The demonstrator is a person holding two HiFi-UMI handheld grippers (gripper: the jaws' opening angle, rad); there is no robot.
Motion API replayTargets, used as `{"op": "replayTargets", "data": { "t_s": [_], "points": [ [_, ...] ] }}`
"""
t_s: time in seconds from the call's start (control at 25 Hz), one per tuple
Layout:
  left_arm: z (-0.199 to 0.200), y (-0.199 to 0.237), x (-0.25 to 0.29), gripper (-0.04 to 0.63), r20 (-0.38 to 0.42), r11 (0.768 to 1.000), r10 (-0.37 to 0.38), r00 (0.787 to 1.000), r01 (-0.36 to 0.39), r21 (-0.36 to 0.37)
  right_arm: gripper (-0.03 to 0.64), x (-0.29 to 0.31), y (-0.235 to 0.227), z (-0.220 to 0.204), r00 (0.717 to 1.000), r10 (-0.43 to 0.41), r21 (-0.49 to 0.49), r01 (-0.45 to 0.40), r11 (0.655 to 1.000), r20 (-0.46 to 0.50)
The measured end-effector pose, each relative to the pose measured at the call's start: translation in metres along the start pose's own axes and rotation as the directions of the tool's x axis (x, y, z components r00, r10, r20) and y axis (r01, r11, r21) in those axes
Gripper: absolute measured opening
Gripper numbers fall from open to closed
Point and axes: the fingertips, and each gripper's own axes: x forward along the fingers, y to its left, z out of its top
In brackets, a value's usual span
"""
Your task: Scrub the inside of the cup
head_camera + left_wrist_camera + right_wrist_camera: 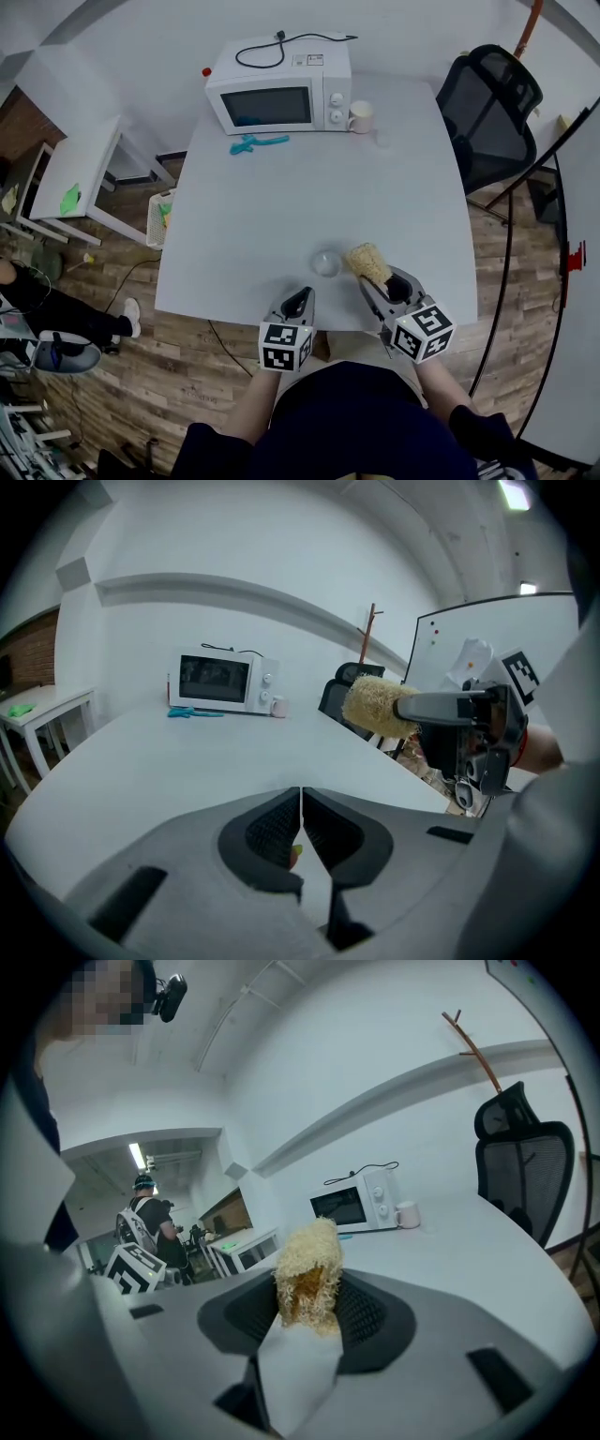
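Note:
A small clear glass cup [326,263] stands near the front edge of the white table [281,216]. Just right of it is a tan fibrous scrubber [368,262], on which my right gripper [378,279] is shut; the scrubber sticks out past the fingertips. In the right gripper view the scrubber [307,1269] fills the gap between the jaws of the right gripper [305,1309]. My left gripper [300,297] hovers at the table's front edge, a little below and left of the cup, shut and empty. In the left gripper view its jaws [301,803] meet, and the scrubber [375,705] shows at the right.
A white microwave [278,89] stands at the far edge with a pale mug [360,116] beside it and a teal object [258,142] in front. A black office chair [487,103] is at the right, a white side table [80,169] and basket [161,217] at the left.

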Motion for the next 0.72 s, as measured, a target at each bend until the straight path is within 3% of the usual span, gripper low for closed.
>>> {"op": "replayTargets", "data": {
  "t_s": [0.2,0.28,0.4,0.72],
  "points": [
    [-0.011,-0.002,0.016,0.022,0.0,1.0,0.013,1.0,-0.013,0.006,0.174,0.014,-0.01,-0.002,0.997,0.059,-0.011,-0.059,0.998,-0.044],
    [-0.015,-0.003,0.022,0.143,0.002,1.0,0.017,1.0,-0.017,0.012,0.175,0.019,-0.012,-0.002,0.995,0.078,-0.016,-0.079,0.997,-0.056],
    [-0.022,-0.003,0.034,0.237,-0.004,0.999,0.027,1.0,-0.027,0.037,0.175,0.026,-0.016,-0.002,0.992,0.105,-0.017,-0.107,0.994,-0.07],
    [-0.038,-0.003,0.073,0.322,-0.052,0.998,0.04,0.998,-0.037,0.055,0.175,0.031,-0.019,-0.011,0.981,0.162,-0.013,-0.164,0.986,-0.11]
  ]
}}
